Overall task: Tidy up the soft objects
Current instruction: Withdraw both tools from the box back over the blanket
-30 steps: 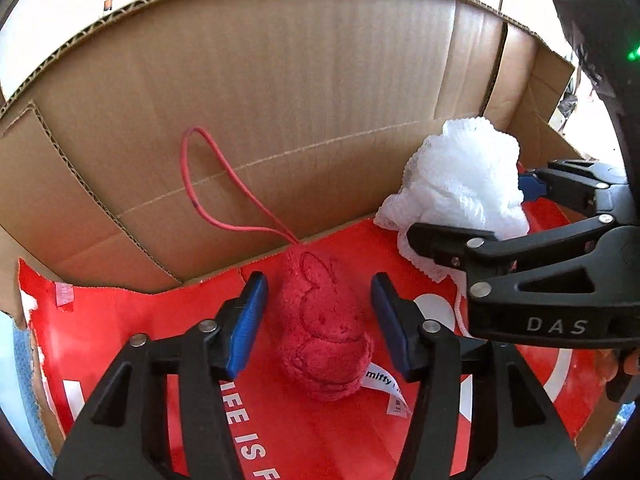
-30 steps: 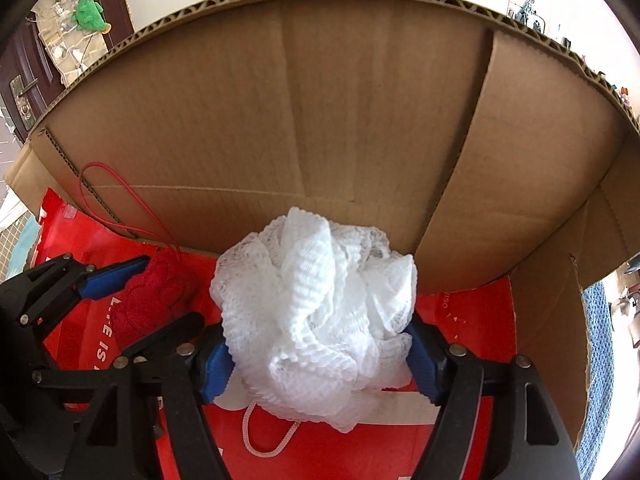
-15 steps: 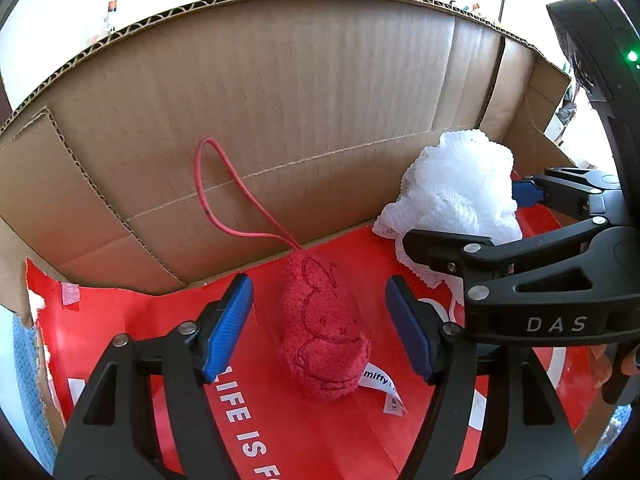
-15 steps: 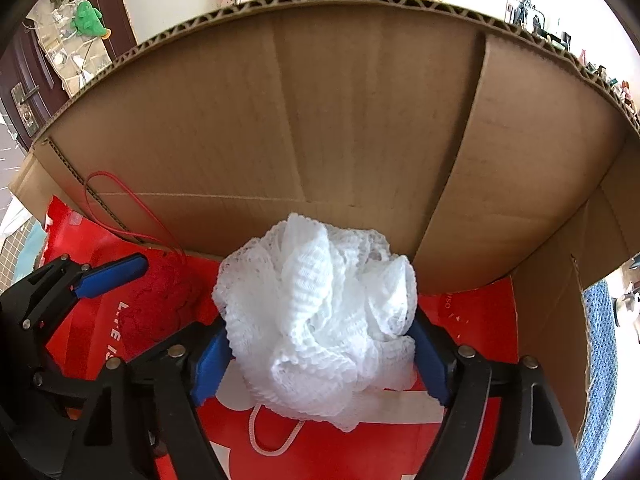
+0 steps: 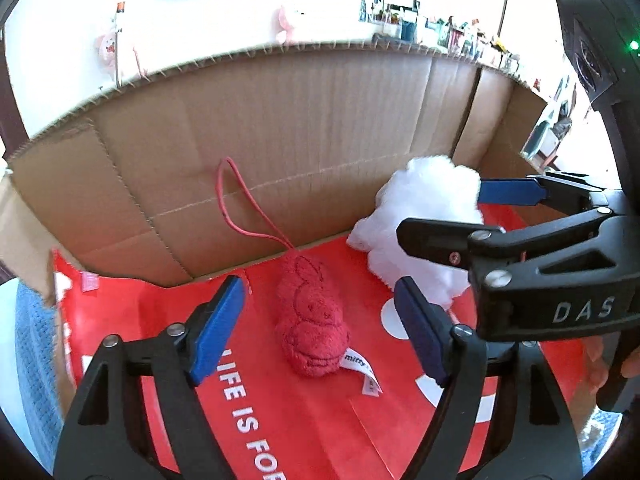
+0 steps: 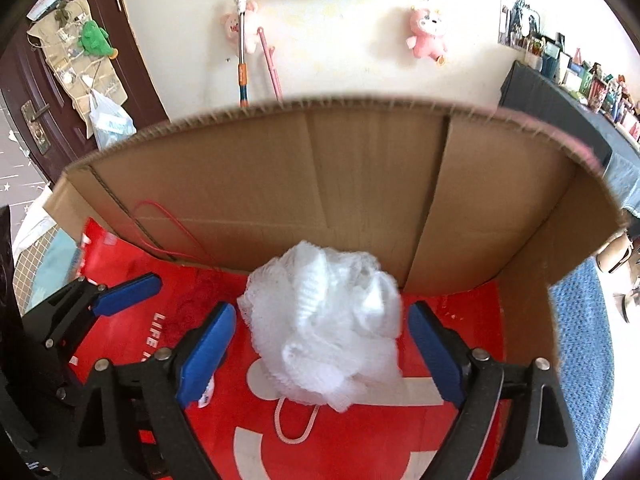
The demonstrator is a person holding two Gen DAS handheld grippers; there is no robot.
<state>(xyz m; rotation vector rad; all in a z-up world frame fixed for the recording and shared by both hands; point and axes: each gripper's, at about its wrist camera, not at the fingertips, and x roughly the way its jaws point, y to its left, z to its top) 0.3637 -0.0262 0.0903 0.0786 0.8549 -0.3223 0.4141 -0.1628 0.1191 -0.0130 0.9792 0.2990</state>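
A red plush rabbit [image 5: 314, 320] with a red loop cord lies on the red liner inside a cardboard box [image 5: 280, 152]. My left gripper [image 5: 320, 328] is open, its blue pads apart on either side of the rabbit without touching it. A white mesh puff [image 6: 328, 328] lies on the liner to the right; it also shows in the left wrist view [image 5: 424, 216]. My right gripper [image 6: 320, 348] is open around the puff, pads clear of it. The left gripper shows at the left of the right wrist view [image 6: 168, 320].
The box's tall back wall [image 6: 320, 184] stands close behind both objects, its side wall [image 6: 532, 312] at the right. A blue mat [image 6: 588, 360] lies outside the box. Plush toys [image 6: 426, 34] hang on the far white wall.
Both grippers have opened wider, letting go of the rabbit and the puff, and have drawn back and up. Both objects stay on the red liner.
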